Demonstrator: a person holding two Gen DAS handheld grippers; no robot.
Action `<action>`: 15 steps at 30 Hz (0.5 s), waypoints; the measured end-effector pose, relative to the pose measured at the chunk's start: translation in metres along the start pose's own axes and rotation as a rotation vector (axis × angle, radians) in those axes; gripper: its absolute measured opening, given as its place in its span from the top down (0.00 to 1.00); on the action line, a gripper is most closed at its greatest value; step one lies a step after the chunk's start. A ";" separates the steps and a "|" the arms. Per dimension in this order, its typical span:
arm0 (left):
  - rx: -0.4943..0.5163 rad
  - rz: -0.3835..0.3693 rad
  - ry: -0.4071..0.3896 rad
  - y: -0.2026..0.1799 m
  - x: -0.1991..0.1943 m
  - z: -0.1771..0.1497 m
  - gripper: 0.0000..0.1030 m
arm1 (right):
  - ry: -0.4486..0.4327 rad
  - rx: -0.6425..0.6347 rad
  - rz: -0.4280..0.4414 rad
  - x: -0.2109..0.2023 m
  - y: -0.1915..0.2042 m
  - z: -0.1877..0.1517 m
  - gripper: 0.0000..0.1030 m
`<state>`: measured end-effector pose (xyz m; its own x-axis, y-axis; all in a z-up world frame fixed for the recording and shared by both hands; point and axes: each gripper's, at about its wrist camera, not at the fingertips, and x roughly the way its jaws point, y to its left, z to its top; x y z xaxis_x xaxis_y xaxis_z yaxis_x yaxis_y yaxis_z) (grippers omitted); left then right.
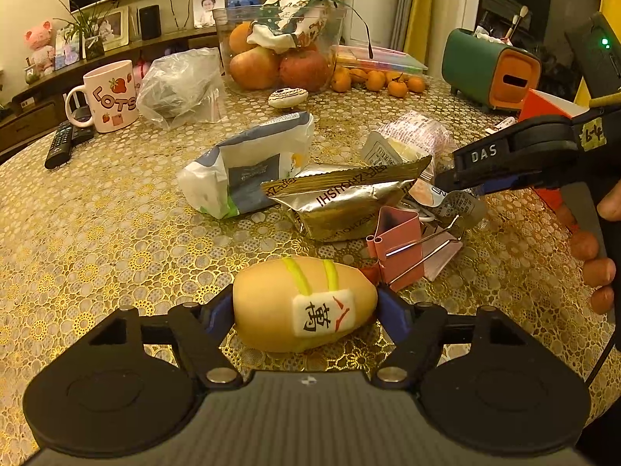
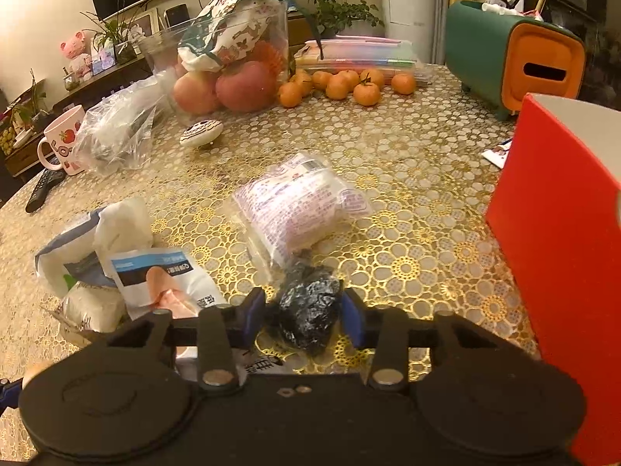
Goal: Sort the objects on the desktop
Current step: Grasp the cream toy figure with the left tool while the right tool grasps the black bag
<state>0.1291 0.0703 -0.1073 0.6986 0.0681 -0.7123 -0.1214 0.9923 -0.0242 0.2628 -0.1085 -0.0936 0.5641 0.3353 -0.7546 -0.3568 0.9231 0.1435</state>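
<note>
My left gripper [image 1: 305, 308] has its jaws around the tan, egg-shaped squishy toy with yellow stripes and a white character patch [image 1: 302, 305], low in the centre of the left wrist view; the blue pads touch both its ends, so I count it as grasped. It rests on the gold-flowered lace surface [image 1: 97, 233]. It looks soft and light, likely to bulge if squeezed hard, so the hold across its long ends suits it.

My right gripper [image 2: 302, 312] straddles a small crumpled black shiny wrapper [image 2: 308, 314] at lower centre of the right wrist view. The right pad touches it; whether the left pad does, I cannot tell. It seems feather-light and crushable, best pinched across its bulk. A red box [image 2: 559, 240] stands at the right edge.
</note>
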 end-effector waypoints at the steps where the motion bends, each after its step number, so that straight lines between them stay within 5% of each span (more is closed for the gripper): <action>1: 0.000 0.000 0.002 0.000 -0.001 -0.001 0.28 | -0.003 0.001 -0.002 -0.002 -0.001 0.000 0.66; 15: -0.026 -0.009 -0.005 0.000 -0.029 -0.003 0.29 | -0.045 0.003 0.000 -0.040 -0.018 -0.005 0.72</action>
<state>0.1072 0.0676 -0.0890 0.7035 0.0596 -0.7082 -0.1332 0.9899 -0.0491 0.2432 -0.1397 -0.0694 0.5974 0.3433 -0.7248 -0.3545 0.9237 0.1453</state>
